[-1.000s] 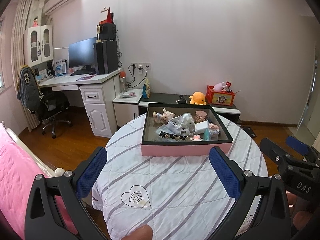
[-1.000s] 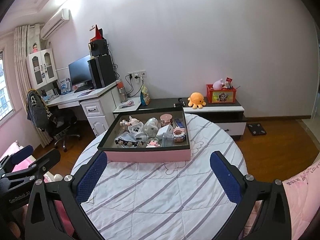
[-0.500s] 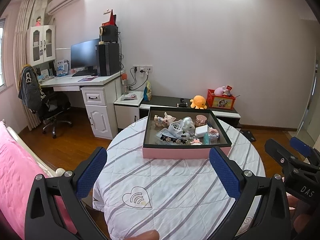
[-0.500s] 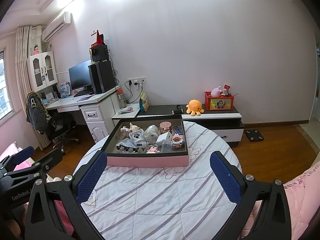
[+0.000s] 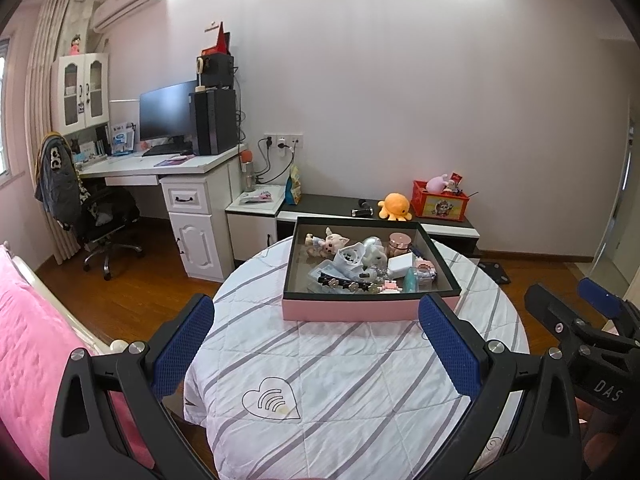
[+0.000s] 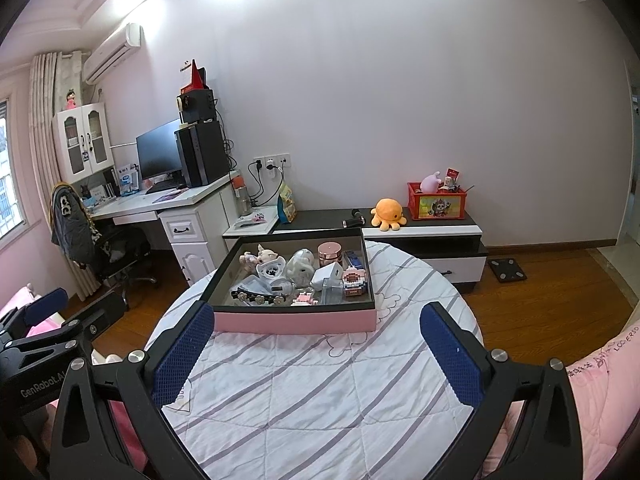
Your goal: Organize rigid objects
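Left gripper (image 5: 316,344): jaws spread wide, holding nothing, raised above the near part of the round table (image 5: 360,380), aimed level at the far wall. Right gripper (image 6: 318,350): same attitude, jaws equally wide and empty, just beside the left unit.

One pink-sided tray (image 6: 296,320) sits at the table's far half, between both sets of blue pads. It holds a jumble of small rigid items: one toy pig (image 6: 266,257), one pink round jar (image 6: 330,251), one white block (image 6: 328,274), one black hair clip (image 6: 256,296). The remainder is too cluttered to count.
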`<state>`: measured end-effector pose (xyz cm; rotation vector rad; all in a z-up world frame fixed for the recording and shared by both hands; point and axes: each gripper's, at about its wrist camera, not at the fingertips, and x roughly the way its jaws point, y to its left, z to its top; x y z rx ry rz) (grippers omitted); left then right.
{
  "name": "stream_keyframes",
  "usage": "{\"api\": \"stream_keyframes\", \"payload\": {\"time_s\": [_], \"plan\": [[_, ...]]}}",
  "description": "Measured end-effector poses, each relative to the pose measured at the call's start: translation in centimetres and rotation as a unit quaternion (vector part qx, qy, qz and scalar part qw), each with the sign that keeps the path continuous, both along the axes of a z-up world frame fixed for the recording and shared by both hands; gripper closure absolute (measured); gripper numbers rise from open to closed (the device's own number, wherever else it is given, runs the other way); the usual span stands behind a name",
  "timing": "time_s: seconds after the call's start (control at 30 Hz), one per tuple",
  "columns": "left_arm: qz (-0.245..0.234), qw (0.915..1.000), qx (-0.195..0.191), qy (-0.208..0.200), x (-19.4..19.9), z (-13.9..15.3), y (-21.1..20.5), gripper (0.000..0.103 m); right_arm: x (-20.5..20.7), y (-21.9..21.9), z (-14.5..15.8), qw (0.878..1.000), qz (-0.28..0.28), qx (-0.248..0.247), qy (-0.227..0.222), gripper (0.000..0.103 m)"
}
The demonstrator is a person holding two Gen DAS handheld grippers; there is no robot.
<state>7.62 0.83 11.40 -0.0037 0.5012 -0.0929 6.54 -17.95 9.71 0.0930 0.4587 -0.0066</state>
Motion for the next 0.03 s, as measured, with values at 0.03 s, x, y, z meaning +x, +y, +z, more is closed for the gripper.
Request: {"api": "stream_keyframes", "payload": {"time_s": [0.03], "plan": [[-0.001, 1.0000, 0.001, -0.001, -0.01, 0.01, -0.09, 0.000, -0.02, 0.01, 0.02, 1.000, 0.000, 0.000, 0.000, 0.000]]}}
